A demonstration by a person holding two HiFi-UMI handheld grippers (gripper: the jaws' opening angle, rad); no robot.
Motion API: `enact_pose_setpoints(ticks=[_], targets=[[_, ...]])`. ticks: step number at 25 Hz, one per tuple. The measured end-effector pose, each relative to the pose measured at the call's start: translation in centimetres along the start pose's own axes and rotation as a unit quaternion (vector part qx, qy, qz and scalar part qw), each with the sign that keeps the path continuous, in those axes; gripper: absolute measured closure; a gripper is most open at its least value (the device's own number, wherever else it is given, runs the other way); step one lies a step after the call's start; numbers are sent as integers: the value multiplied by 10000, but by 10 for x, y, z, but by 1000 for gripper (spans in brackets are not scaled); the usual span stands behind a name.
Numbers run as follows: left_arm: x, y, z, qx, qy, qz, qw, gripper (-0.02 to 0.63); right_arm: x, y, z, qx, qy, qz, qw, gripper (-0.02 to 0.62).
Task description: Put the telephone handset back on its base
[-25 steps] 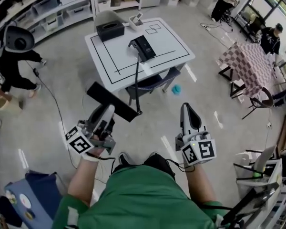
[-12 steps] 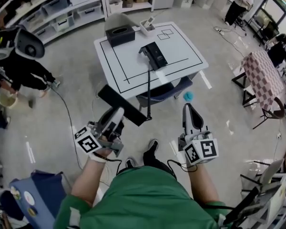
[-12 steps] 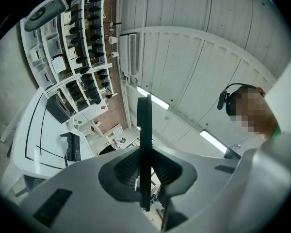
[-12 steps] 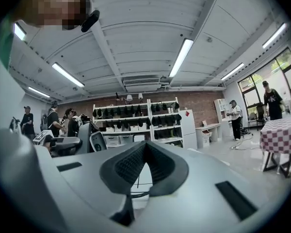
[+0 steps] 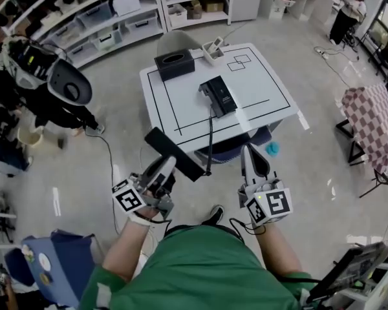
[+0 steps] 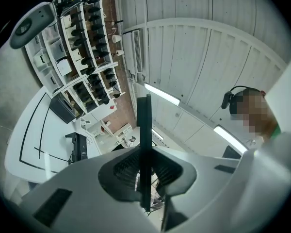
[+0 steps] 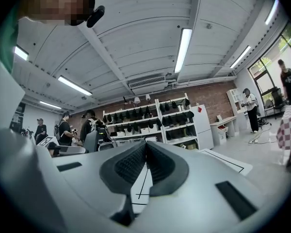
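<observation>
My left gripper (image 5: 163,170) is shut on a long black telephone handset (image 5: 174,154), held level above the floor just short of the white table (image 5: 258,89). In the left gripper view the handset (image 6: 144,130) shows edge-on as a thin dark bar clamped between the jaws of the left gripper (image 6: 145,171). A black cord (image 5: 210,137) runs from it up to the black telephone base (image 5: 218,95) on the table; the base (image 6: 79,147) also shows in that view. My right gripper (image 5: 251,163) is shut with nothing in it, near the table's front edge; its view shows the right gripper (image 7: 145,152) with jaws pressed together.
A black tissue box (image 5: 174,64) and a small white tray (image 5: 213,50) stand at the table's far edge. A chair (image 5: 227,148) is tucked under the near side. A person in black (image 5: 48,105) stands at left, shelves (image 5: 116,11) behind, a checkered table (image 5: 375,121) at right.
The person has walked closer to the table, so both grippers now sit nearer its front edge. The left gripper still holds the handset; the right stays shut.
</observation>
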State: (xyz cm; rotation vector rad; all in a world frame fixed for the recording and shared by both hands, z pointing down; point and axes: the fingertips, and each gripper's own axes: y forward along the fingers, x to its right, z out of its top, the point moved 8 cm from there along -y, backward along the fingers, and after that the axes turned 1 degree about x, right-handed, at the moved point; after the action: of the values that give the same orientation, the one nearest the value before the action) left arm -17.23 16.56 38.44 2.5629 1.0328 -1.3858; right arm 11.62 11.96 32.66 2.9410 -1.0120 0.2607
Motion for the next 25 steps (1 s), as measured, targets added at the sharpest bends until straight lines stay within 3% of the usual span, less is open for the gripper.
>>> enact_pose_setpoints(ticks=[14,25], targets=[[-37,64,-5,83,-137,107,9998,525,72,30,-12,-90,344,7,9994,572],[-118,125,25,-283,-521,-167,9981,525,99,80,-15,-262,227,-711,9969,572]])
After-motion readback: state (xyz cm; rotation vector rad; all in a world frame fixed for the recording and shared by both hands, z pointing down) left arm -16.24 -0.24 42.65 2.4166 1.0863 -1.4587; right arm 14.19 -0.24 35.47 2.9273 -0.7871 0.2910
